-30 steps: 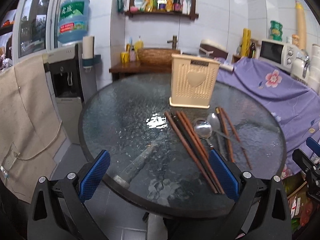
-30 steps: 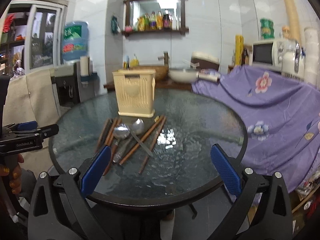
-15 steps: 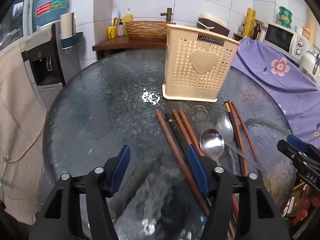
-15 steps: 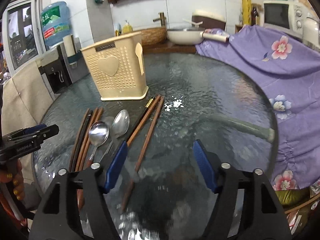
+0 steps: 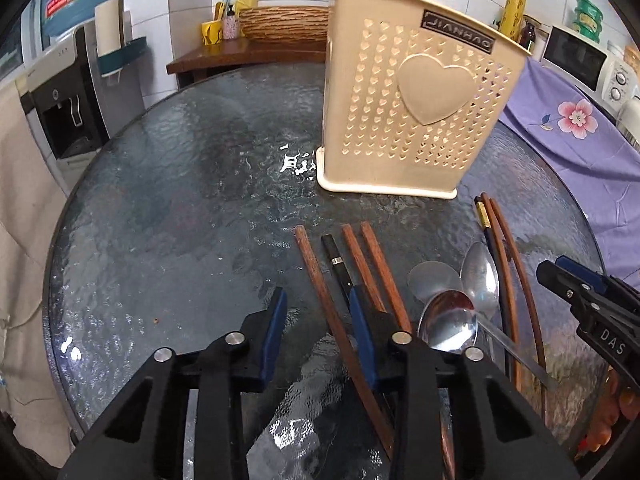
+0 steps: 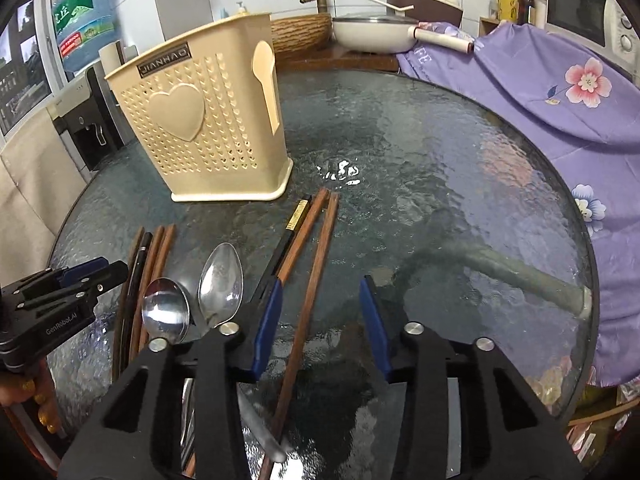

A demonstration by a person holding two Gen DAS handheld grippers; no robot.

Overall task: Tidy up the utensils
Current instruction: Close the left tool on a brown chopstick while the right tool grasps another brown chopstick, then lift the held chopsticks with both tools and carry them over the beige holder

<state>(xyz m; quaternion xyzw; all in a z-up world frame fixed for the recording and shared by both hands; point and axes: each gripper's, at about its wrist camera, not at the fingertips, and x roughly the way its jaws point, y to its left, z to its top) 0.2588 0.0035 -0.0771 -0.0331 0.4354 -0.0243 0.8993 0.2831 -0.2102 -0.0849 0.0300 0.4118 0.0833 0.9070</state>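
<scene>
A cream perforated utensil holder (image 5: 416,92) with a heart stands on the round glass table (image 5: 180,200); it also shows in the right wrist view (image 6: 204,128). Brown and black chopsticks (image 5: 340,276) and two metal spoons (image 5: 450,324) lie in front of it. My left gripper (image 5: 318,312) is open, low over the table, with one brown chopstick between its fingers. My right gripper (image 6: 320,312) is open, straddling a brown chopstick (image 6: 316,256). The spoons (image 6: 220,284) lie to its left. Neither gripper holds anything.
A purple flowered cloth (image 6: 552,92) covers something at the table's right edge. A water dispenser (image 5: 68,92) stands to the left. A counter with a wicker basin (image 5: 284,24) and a pan (image 6: 372,32) is behind the table. A microwave (image 5: 580,60) is at far right.
Both grippers have moved forward and down to the table, close over the chopsticks. Both sets of jaws have narrowed from wide open, and each now straddles a chopstick.
</scene>
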